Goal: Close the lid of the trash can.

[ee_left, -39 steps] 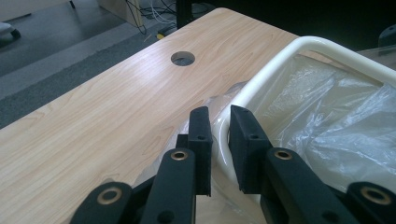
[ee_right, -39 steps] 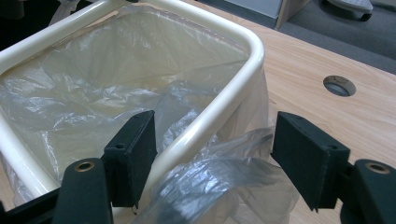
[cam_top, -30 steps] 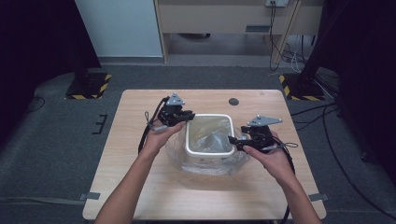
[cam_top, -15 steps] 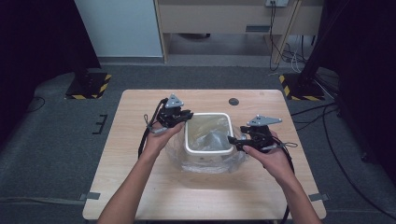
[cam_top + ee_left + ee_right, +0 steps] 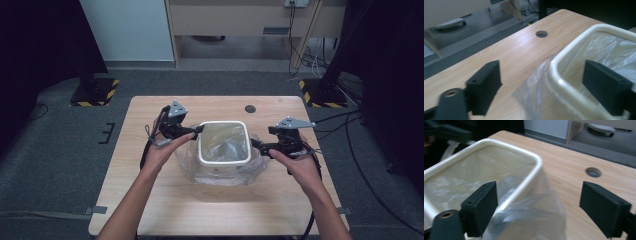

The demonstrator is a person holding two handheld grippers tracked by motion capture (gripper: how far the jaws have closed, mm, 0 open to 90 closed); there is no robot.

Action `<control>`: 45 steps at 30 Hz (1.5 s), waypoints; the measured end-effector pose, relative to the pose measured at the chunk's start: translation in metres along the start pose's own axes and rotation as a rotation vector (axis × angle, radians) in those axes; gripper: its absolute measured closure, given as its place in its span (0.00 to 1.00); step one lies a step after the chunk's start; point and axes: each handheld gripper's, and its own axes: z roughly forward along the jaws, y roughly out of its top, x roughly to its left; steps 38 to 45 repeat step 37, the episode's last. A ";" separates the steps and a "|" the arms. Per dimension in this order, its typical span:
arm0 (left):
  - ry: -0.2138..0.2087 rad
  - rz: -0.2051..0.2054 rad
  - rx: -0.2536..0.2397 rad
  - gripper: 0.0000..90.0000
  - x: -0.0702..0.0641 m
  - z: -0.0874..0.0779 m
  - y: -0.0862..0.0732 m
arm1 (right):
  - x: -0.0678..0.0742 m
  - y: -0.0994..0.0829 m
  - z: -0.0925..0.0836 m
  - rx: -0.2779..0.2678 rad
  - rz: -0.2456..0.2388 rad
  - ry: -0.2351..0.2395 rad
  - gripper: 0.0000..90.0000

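- Left gripper at the left rim of the white bin, fingers just spread wide and released, rim and clear plastic bag between them but unpinched.
- Right gripper at the right rim, fingers likewise just opened, grasping nothing.
- Bin mid-counter, bag lining it and folded down over the outer walls.
- Likely trouble: slack film sliding back off the rim once let go, undoing the lining.
- Could snag the thin film on a finger edge while pulling away, tearing it or dragging the light bin sideways.
- Might tip the bin if a hand bumps the rim.
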 end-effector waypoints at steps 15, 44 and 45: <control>0.107 -0.101 0.005 0.06 0.048 -0.040 -0.055 | -0.065 -0.026 -0.003 0.025 0.114 -0.119 0.10; 0.105 -0.195 0.221 0.06 0.068 -0.004 -0.156 | -0.102 -0.103 0.055 0.228 0.206 -0.234 0.14; 0.105 -0.195 0.221 0.06 0.068 -0.004 -0.156 | -0.102 -0.103 0.055 0.228 0.206 -0.234 0.14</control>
